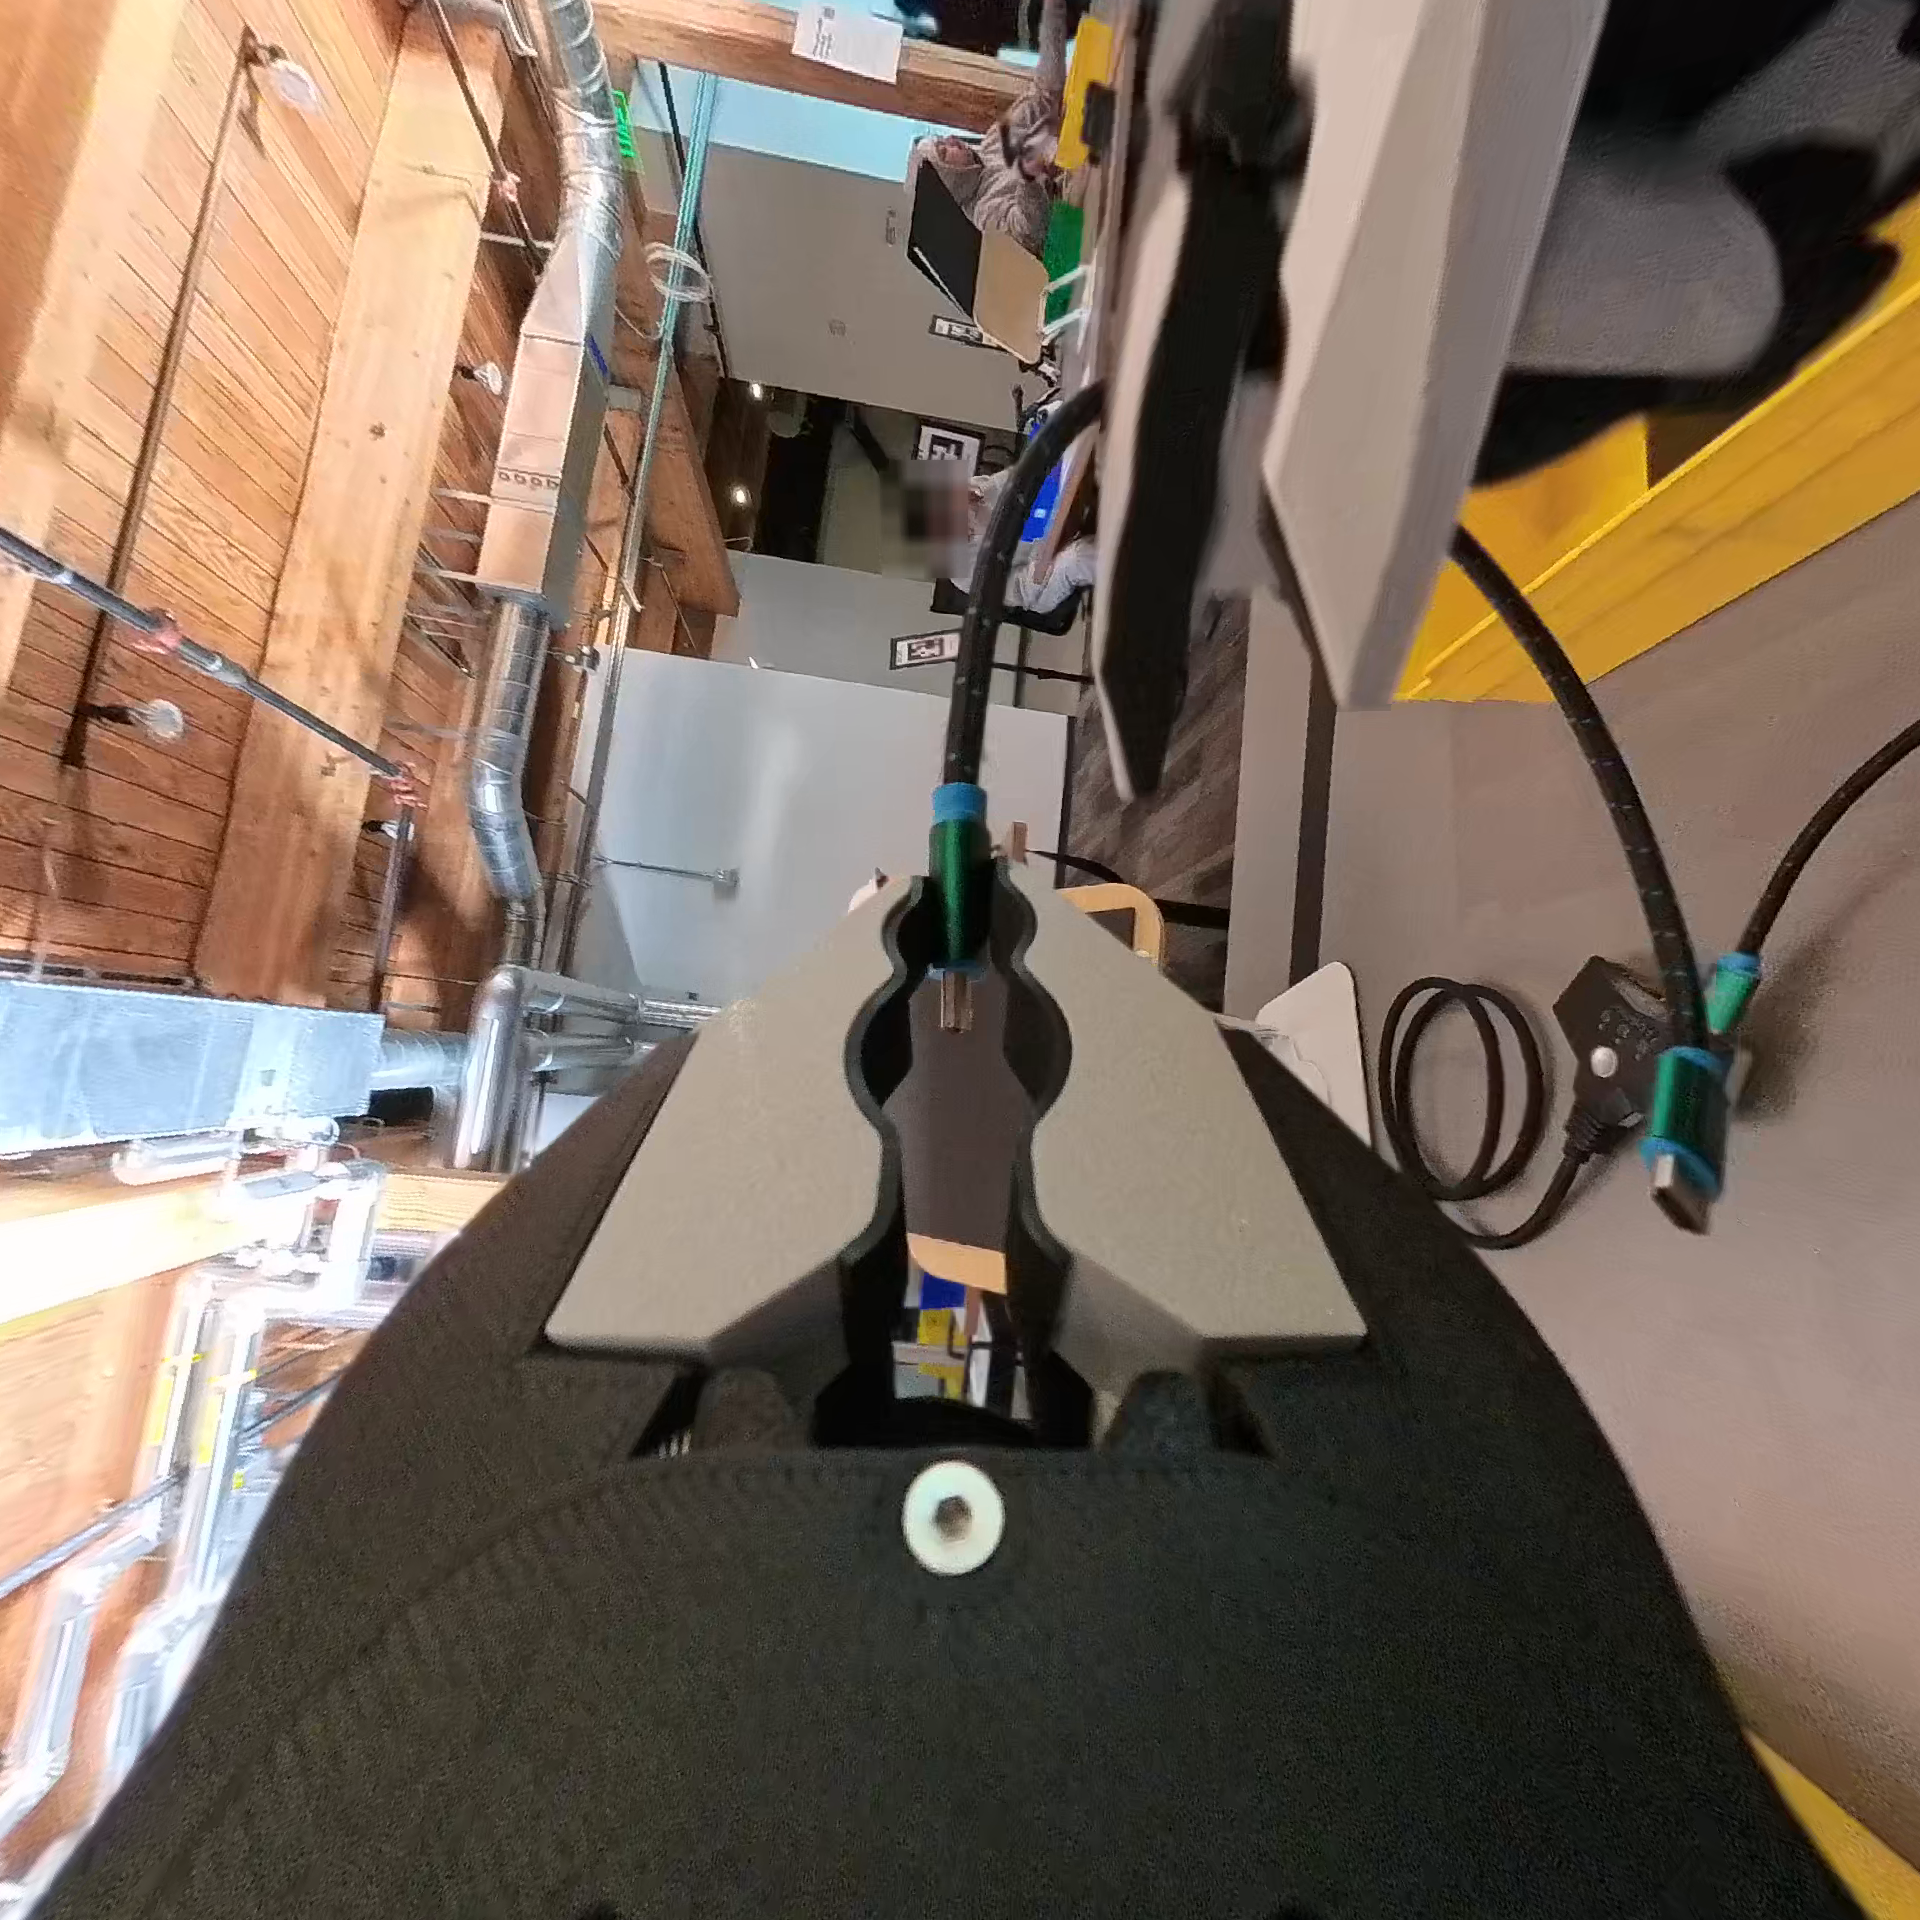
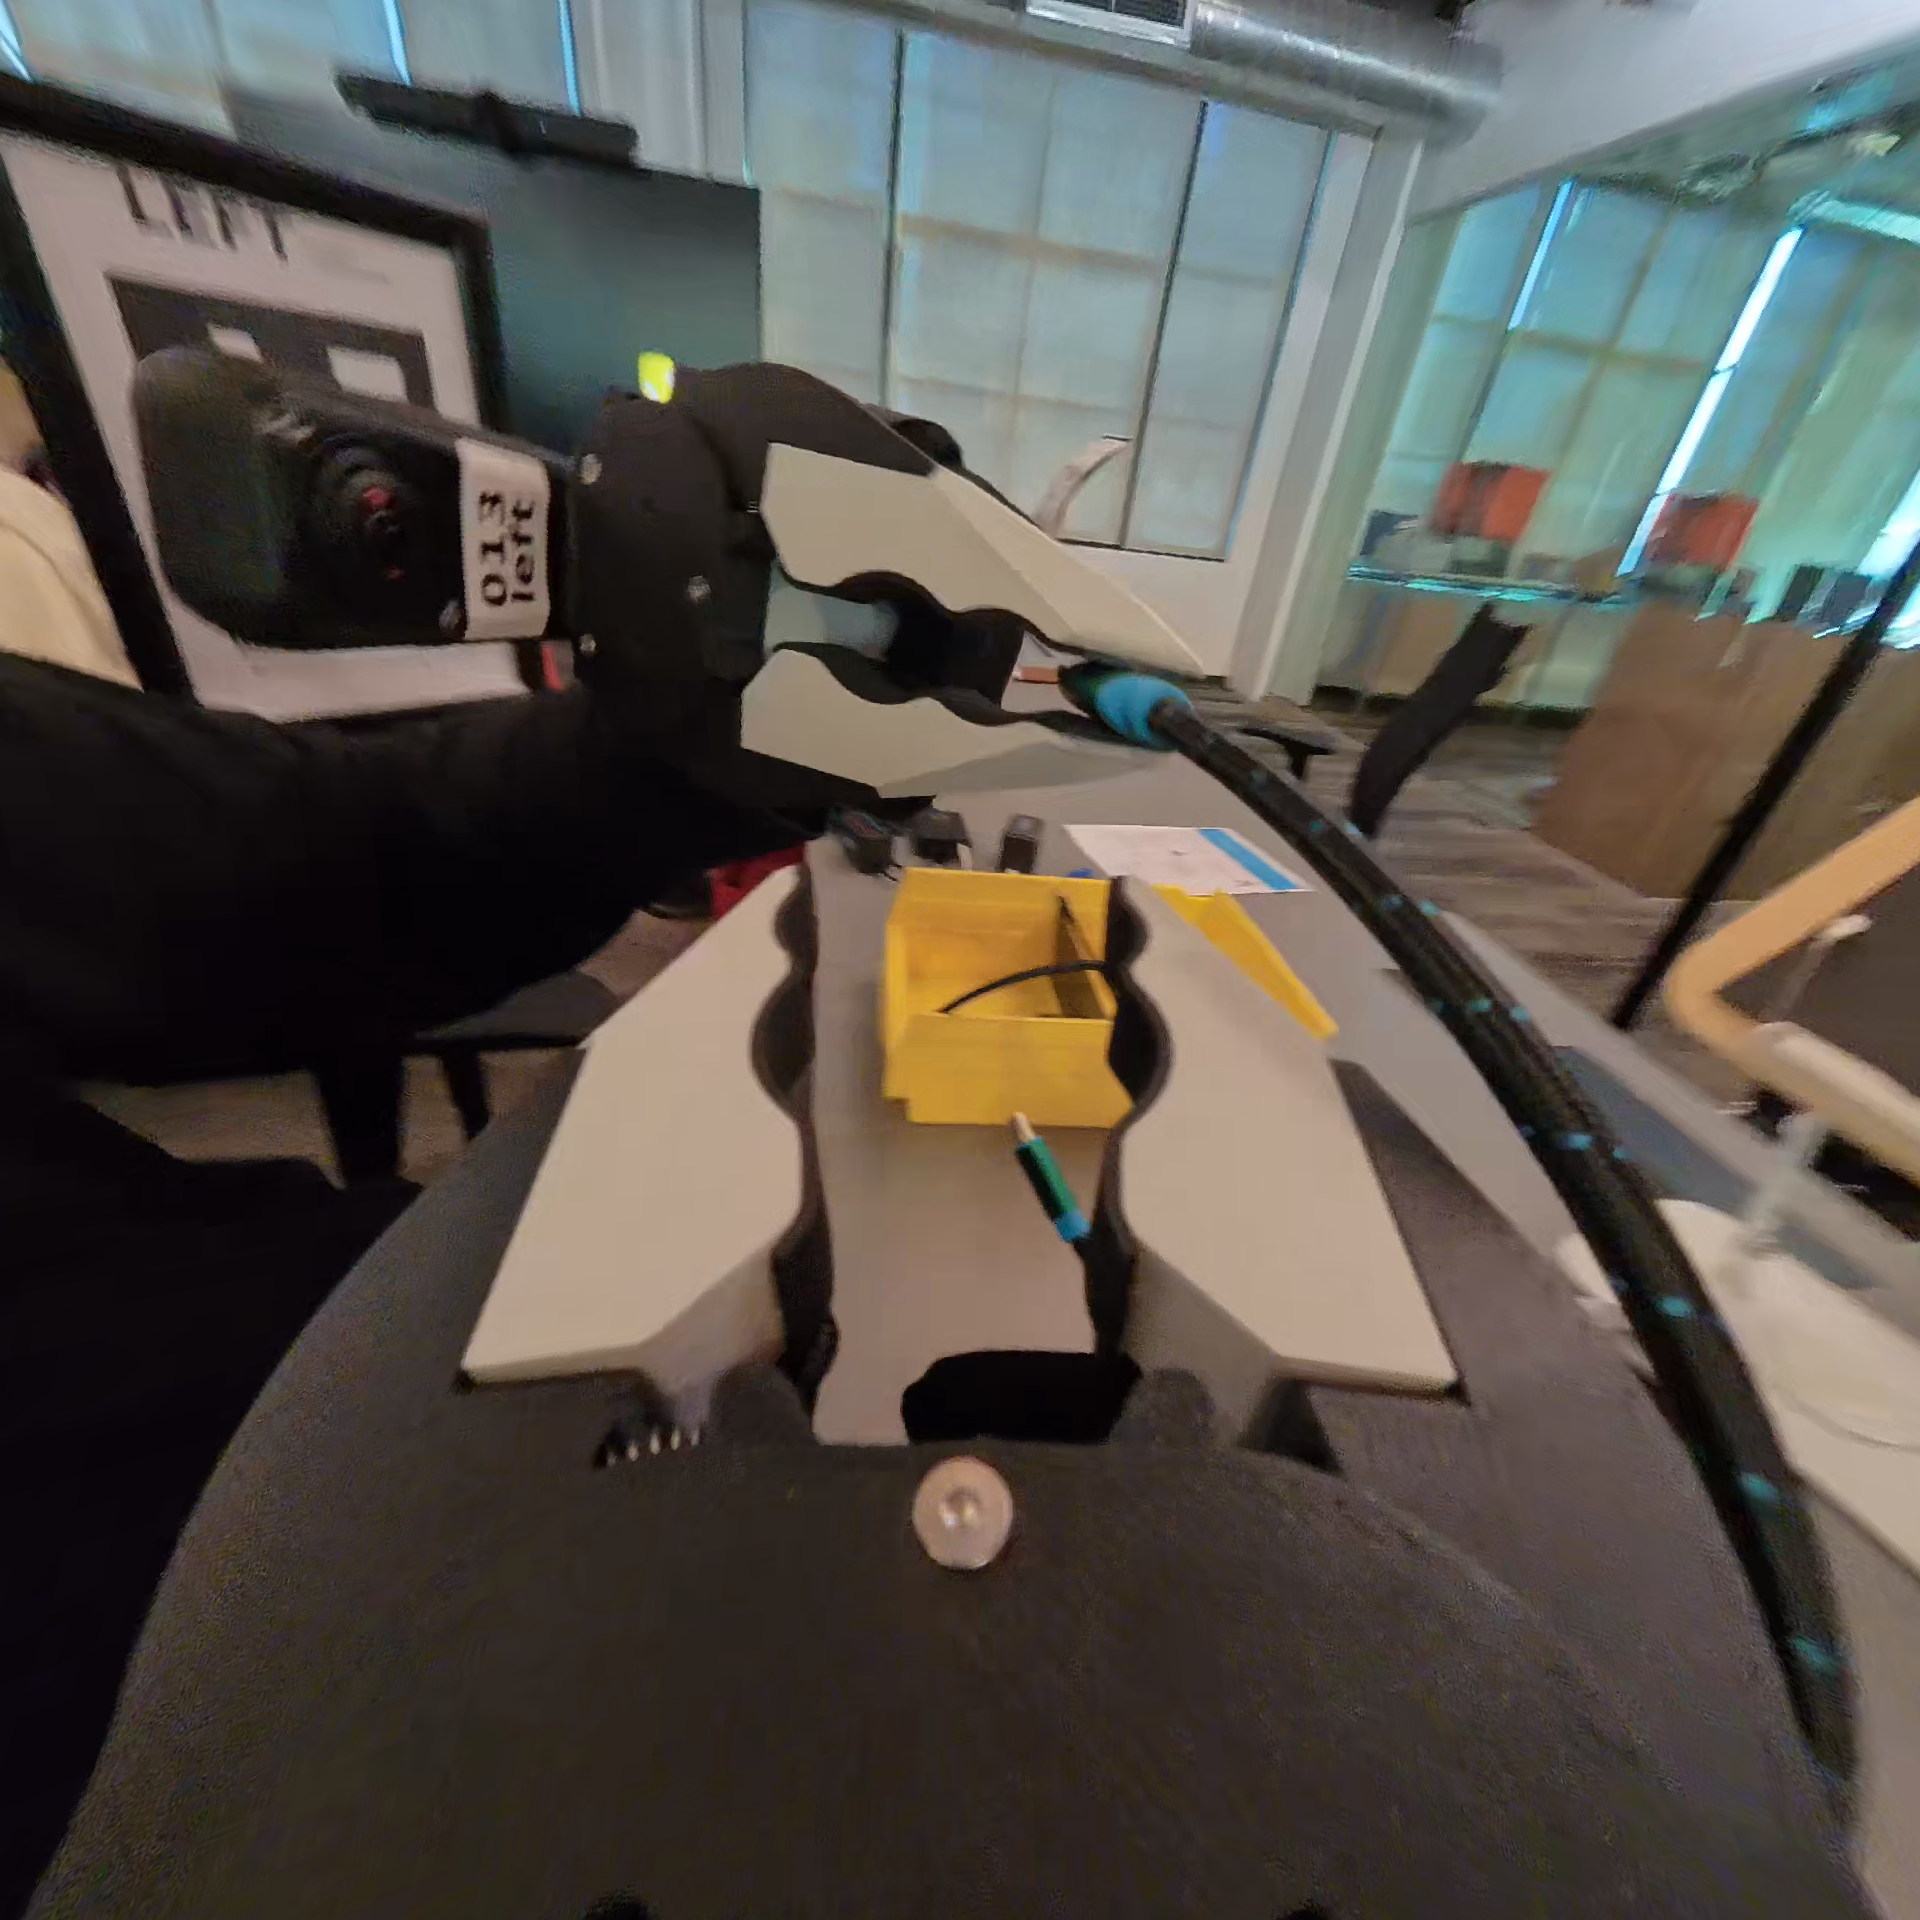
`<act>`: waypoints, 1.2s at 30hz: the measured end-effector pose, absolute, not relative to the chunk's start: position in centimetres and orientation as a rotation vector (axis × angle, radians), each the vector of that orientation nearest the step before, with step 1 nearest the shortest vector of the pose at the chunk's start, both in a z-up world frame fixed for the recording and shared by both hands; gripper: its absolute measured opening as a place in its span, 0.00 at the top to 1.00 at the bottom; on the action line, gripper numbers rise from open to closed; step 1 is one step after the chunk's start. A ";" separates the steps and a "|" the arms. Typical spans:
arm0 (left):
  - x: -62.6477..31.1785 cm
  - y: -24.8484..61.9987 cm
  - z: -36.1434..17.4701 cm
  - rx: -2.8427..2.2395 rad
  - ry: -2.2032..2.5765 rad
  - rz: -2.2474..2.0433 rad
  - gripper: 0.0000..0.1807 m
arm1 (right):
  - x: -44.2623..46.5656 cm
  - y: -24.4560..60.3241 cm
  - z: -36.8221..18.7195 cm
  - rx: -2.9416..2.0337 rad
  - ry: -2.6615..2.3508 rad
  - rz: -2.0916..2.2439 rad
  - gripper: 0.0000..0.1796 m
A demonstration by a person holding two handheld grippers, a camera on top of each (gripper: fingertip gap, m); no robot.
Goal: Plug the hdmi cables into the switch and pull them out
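Left wrist view shows the left claw (image 1: 958,940) pinching a green plug (image 1: 956,894) near its tips, the metal end pointing back toward the camera and the braided black cable (image 1: 982,613) arching away from the tips. That claw is held up in the air, well clear of the grey worktop (image 1: 1662,1403). On the worktop off to its right sits the small black switch (image 1: 1605,1023), with its own thin lead coiled beside it. One green plug looks seated at the switch's far end, though I can't be certain; another plug (image 1: 1685,1132) hangs loose just beside it, metal tip bare.

So by my reading the job is somewhere in the middle: at least two plugs are out of the switch, and whether this is before plugging or after pulling, the pictures don't settle.

Right wrist view has the right claw (image 2: 971,997) spread wide and holding nothing. A green plug (image 2: 1051,1184) lies between its fingers, close to the right-hand one and not gripped, with a yellow box (image 2: 997,1049) just beyond it. The left claw shows farther off, upper left, shut on its plug, the cable sweeping down the right side. The switch is not visible here.
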State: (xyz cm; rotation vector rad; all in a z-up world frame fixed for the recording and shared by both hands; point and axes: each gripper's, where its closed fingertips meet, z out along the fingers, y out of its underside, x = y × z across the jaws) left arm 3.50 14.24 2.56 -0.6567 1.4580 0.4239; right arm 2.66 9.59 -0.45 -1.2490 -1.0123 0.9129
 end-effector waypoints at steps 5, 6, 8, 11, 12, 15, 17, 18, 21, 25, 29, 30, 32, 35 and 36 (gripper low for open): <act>3.7 13.0 2.3 -0.602 1.485 0.463 0.95 | 1.8 12.0 0.2 -1.229 -0.776 1.184 0.55; 3.8 12.9 2.1 -0.595 1.493 0.481 0.95 | 1.8 12.0 0.9 -1.187 -0.729 1.259 0.52; 4.1 12.8 1.5 -0.581 1.513 0.496 0.95 | 1.9 11.6 2.0 -1.087 -0.677 1.345 0.48; 4.7 12.4 0.7 -0.565 1.545 0.492 0.95 | 2.5 12.3 2.7 -1.025 -0.583 1.384 0.59; 4.8 12.3 0.3 -0.558 1.562 0.493 0.95 | 2.5 12.4 2.5 -1.016 -0.588 1.363 0.63; 4.8 12.5 0.0 -0.560 1.579 0.501 0.95 | 2.5 11.4 1.9 -1.031 -0.701 1.327 0.81; 4.7 12.5 0.1 -0.571 1.577 0.465 0.95 | 2.7 11.2 0.9 -1.101 -0.802 1.214 0.86; 4.6 12.5 0.1 -0.568 1.582 0.471 0.95 | 3.0 11.4 0.4 -1.140 -0.831 1.142 0.89; 4.9 12.2 -0.1 -0.545 1.603 0.491 0.95 | 3.2 11.1 -0.2 -1.219 -0.880 1.106 0.89; 5.3 11.9 -0.1 -0.508 1.640 0.538 0.95 | 3.6 11.0 0.2 -1.232 -0.852 1.171 0.87; 5.5 11.3 -0.7 -0.492 1.700 0.538 0.95 | 3.7 10.3 -0.2 -1.235 -0.902 1.183 0.89; 5.5 11.1 -0.8 -0.485 1.714 0.530 0.95 | 3.7 10.0 -0.3 -1.229 -0.923 1.183 0.90; 5.7 10.7 -1.2 -0.473 1.745 0.537 0.95 | 3.9 9.7 -0.6 -1.236 -0.961 1.173 0.90; 5.8 10.5 -1.8 -0.459 1.792 0.547 0.95 | 4.0 9.5 -1.1 -1.246 -0.996 1.172 0.90; 5.7 10.5 -1.9 -0.453 1.805 0.555 0.95 | 4.0 9.5 -1.2 -1.250 -1.003 1.162 0.90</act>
